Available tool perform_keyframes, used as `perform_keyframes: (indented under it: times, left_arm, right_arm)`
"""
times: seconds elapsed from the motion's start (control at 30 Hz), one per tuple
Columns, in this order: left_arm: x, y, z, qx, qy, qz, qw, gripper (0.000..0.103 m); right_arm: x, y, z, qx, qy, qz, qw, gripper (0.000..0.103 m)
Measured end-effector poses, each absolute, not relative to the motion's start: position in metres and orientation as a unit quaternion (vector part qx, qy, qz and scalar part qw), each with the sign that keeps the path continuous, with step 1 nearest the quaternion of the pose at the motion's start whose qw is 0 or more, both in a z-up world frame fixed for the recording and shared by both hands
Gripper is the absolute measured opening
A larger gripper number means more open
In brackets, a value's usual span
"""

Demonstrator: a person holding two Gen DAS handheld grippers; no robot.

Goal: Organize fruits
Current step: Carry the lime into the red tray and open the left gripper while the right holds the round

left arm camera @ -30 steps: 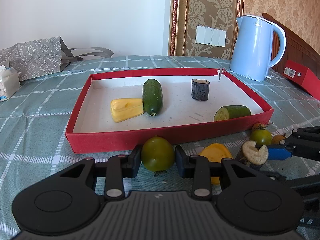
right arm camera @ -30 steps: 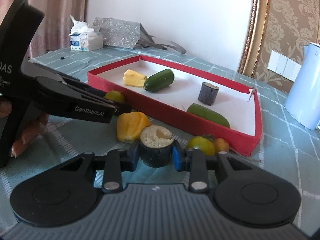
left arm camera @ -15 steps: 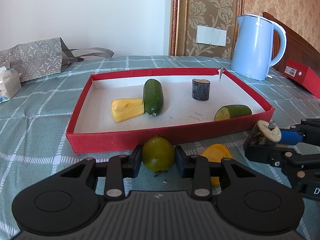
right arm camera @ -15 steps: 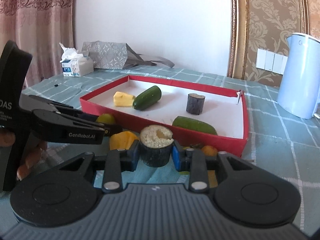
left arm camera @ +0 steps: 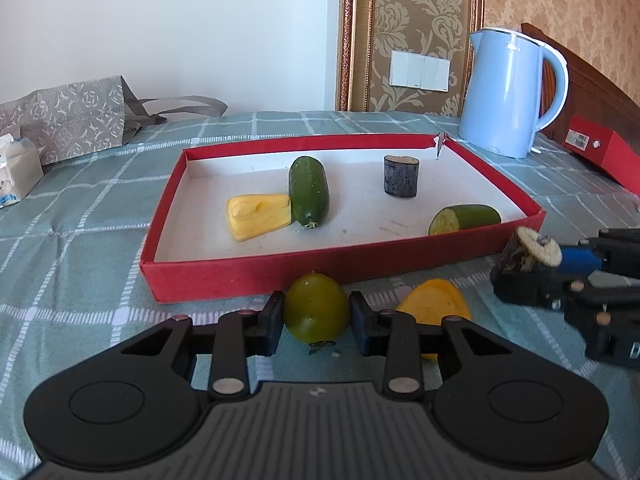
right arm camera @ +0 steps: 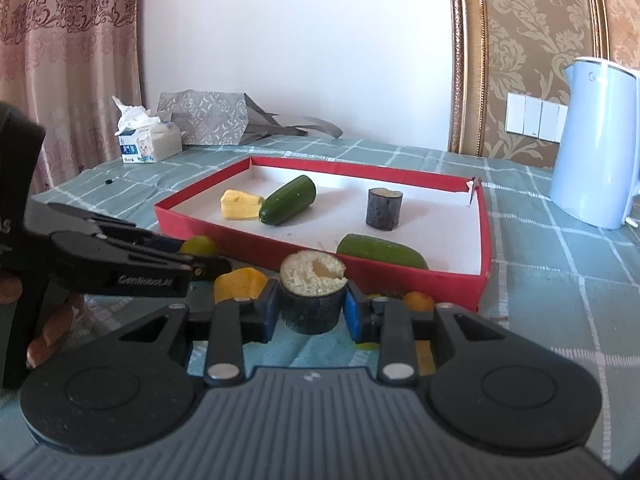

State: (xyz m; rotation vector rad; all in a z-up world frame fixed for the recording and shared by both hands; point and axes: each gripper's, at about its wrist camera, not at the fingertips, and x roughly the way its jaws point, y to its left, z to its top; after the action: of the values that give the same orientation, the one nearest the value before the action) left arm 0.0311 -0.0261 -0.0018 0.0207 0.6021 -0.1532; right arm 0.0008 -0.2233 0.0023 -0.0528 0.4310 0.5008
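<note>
A red tray point(left arm camera: 348, 260) point(right arm camera: 485, 240) holds a yellow wedge point(left arm camera: 258, 216), a whole cucumber point(left arm camera: 309, 191), a dark stump piece point(left arm camera: 401, 176) and a cut cucumber half point(left arm camera: 464, 219). My left gripper point(left arm camera: 317, 316) is shut on a green round fruit point(left arm camera: 316, 307) in front of the tray's near wall. My right gripper point(right arm camera: 311, 307) is shut on a dark cut cylinder with a white top point(right arm camera: 313, 292), held above the cloth near the tray's front right corner; it also shows in the left wrist view point(left arm camera: 528, 250). A yellow piece point(left arm camera: 434, 304) lies on the cloth.
A blue kettle point(left arm camera: 508, 92) stands right of the tray's far corner, with a red box point(left arm camera: 600, 152) beyond it. A grey paper bag point(left arm camera: 68, 120) and a tissue pack point(right arm camera: 150, 140) sit at the back left. Small orange and green fruits point(right arm camera: 418, 300) lie by the tray's front wall.
My right gripper has lifted the dark cylinder off the cloth and raised it toward the tray's front wall. My left gripper has stayed on the green fruit.
</note>
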Motion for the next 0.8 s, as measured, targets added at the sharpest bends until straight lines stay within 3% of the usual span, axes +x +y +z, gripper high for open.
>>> perform_keyframes:
  times: [0.33, 0.8]
  left_arm:
    - [0.017, -0.007, 0.012, -0.032, 0.278, -0.072, 0.957, 0.033]
    - [0.056, -0.025, 0.043, -0.023, 0.255, -0.091, 0.962, 0.033]
  right_arm:
    - [-0.001, -0.225, 0.004, -0.021, 0.207, 0.249, 0.946, 0.031]
    - [-0.002, -0.22, 0.0, -0.031, 0.215, 0.25, 0.943, 0.031]
